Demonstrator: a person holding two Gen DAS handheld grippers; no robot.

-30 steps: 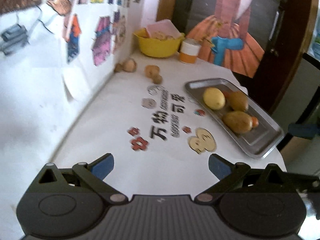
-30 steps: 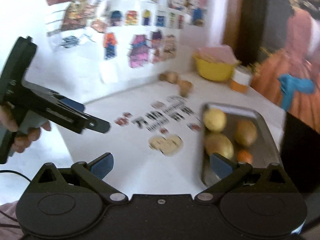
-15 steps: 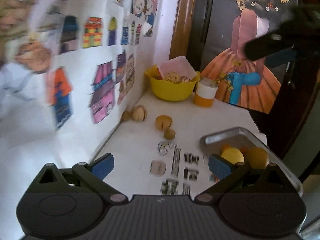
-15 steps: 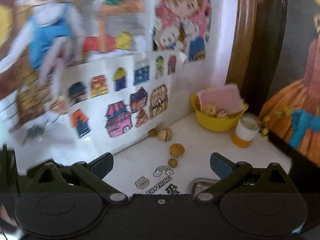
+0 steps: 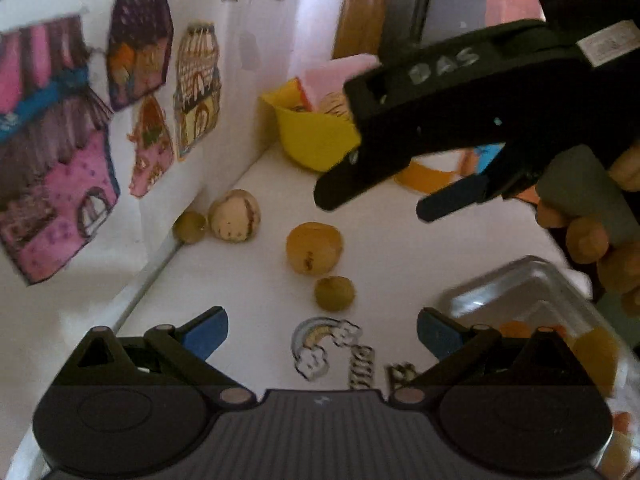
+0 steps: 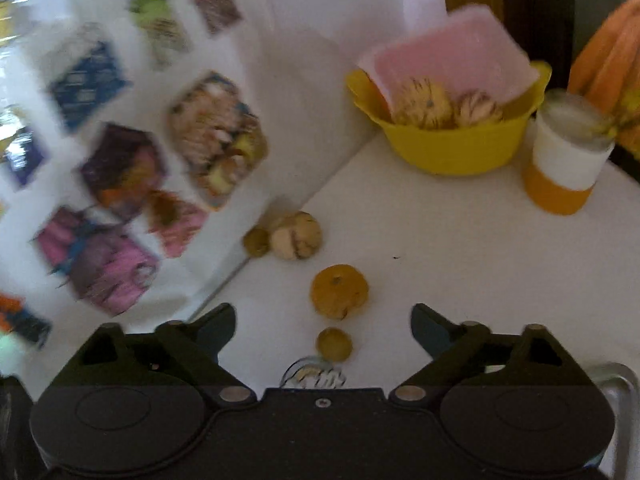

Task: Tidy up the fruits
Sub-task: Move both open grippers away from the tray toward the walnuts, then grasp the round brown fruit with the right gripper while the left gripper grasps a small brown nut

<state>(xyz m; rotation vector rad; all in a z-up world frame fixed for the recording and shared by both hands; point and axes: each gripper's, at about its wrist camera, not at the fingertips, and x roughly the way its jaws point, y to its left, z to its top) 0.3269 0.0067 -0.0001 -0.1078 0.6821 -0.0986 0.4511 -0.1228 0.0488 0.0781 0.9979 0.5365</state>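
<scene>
Loose fruits lie on the white table by the wall: an orange-yellow fruit (image 5: 314, 247) (image 6: 339, 291), a small greenish one (image 5: 334, 293) (image 6: 334, 343) in front of it, a pale striped fruit (image 5: 234, 216) (image 6: 296, 235) and a small dark one (image 5: 189, 227) (image 6: 256, 242) against the wall. My left gripper (image 5: 322, 334) is open, short of the small greenish fruit. My right gripper (image 6: 322, 326) is open with the orange-yellow fruit just ahead between its fingers. In the left wrist view the right gripper (image 5: 372, 196) hangs above the fruits, held by a hand (image 5: 592, 236). A metal tray (image 5: 524, 288) with fruit sits right.
A yellow bowl (image 6: 460, 144) with striped fruits and a pink sheet stands in the far corner. Beside it is an orange-and-white cup (image 6: 564, 160). A white wall with picture stickers (image 5: 80, 152) borders the table on the left. Printed stickers (image 5: 320, 344) mark the tabletop.
Both grippers have swung forward and down toward the loose fruits near the wall. The right gripper now hangs over them in the left wrist view. Both stay open.
</scene>
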